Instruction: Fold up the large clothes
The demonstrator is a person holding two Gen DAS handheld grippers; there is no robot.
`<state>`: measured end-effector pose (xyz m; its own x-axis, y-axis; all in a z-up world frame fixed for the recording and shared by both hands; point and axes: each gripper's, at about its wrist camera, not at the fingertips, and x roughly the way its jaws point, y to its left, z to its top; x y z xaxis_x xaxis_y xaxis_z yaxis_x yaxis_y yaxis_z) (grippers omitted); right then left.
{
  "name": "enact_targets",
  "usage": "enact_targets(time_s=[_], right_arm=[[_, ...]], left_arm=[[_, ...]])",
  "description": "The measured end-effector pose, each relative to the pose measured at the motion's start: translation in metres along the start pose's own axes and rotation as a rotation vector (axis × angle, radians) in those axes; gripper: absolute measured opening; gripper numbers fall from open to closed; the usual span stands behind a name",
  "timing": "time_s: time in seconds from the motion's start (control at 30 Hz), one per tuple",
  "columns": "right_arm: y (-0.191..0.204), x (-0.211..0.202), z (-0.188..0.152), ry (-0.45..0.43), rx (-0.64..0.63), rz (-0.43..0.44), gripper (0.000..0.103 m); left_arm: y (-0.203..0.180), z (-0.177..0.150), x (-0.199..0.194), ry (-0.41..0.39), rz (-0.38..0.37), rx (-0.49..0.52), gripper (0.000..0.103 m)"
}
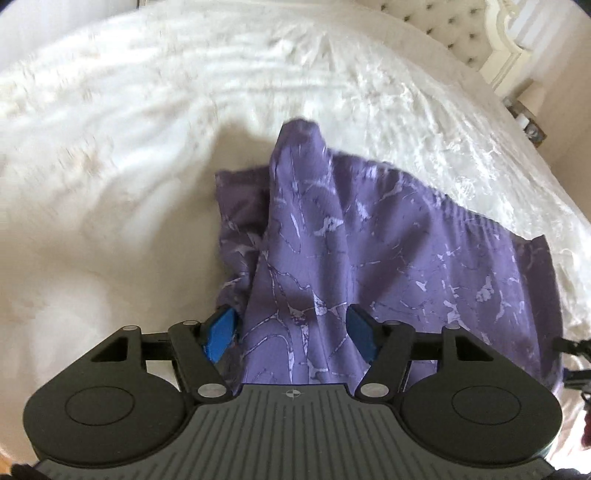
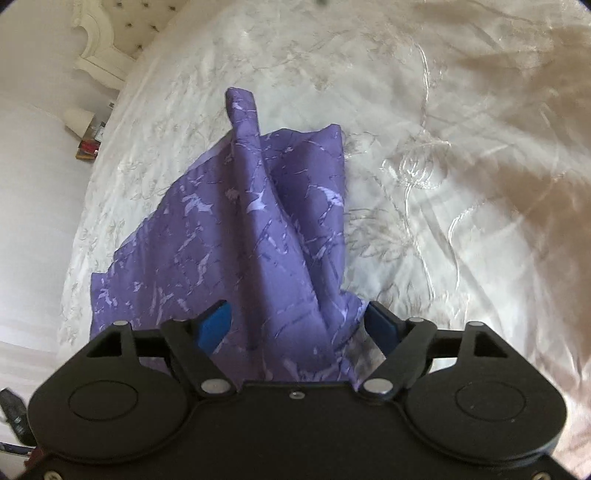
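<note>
The purple cloth [image 1: 369, 240] lies bunched on the white bedspread [image 1: 147, 129]. In the left view it fills the frame from center toward 4 o'clock, a peak rising toward 12. The left gripper [image 1: 291, 332] has its jaws spread wide, cloth draped between the blue pads [image 1: 221, 332]; nothing is pinched. A tufted headboard [image 1: 443, 29] shows at 1 o'clock.

The right view shows the cloth [image 2: 258, 221] from the other side, spreading toward 8 o'clock. The right gripper [image 2: 299, 328] is likewise spread, cloth lying between its pads [image 2: 216, 326] without being clamped. Only here a nightstand [image 2: 88, 144] with clutter appears at 10 o'clock.
</note>
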<state>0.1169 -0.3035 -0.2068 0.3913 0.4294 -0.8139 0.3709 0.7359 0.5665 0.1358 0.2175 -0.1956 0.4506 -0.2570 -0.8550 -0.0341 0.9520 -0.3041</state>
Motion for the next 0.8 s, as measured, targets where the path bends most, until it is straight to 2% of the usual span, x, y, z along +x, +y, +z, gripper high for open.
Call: enact_targets(time_s=[0.17, 0.3, 0.33, 0.6, 0.73, 0.8], right_arm=[[-0.006, 0.017, 0.002, 0.031, 0.016, 0.035, 0.084], [-0.008, 0.03, 0.009, 0.056, 0.025, 0.105, 0.099], [-0.008, 0.034, 0.011, 0.062, 0.031, 0.124, 0.103], [-0.012, 0.044, 0.016, 0.082, 0.09, 0.182, 0.103], [-0.018, 0.045, 0.021, 0.121, 0.086, 0.203, 0.103], [-0.021, 0.046, 0.024, 0.142, 0.088, 0.217, 0.103]], left_arm=[[-0.027, 0.004, -0.028, -0.098, 0.018, 0.077, 0.065], [-0.064, 0.017, -0.024, -0.107, -0.033, 0.147, 0.069], [-0.075, 0.019, -0.018, -0.102, -0.044, 0.158, 0.07], [-0.142, 0.024, 0.05, -0.023, -0.082, 0.269, 0.07], [-0.16, 0.023, 0.083, 0.013, -0.062, 0.234, 0.07], [-0.165, 0.022, 0.102, 0.033, -0.025, 0.213, 0.07]])
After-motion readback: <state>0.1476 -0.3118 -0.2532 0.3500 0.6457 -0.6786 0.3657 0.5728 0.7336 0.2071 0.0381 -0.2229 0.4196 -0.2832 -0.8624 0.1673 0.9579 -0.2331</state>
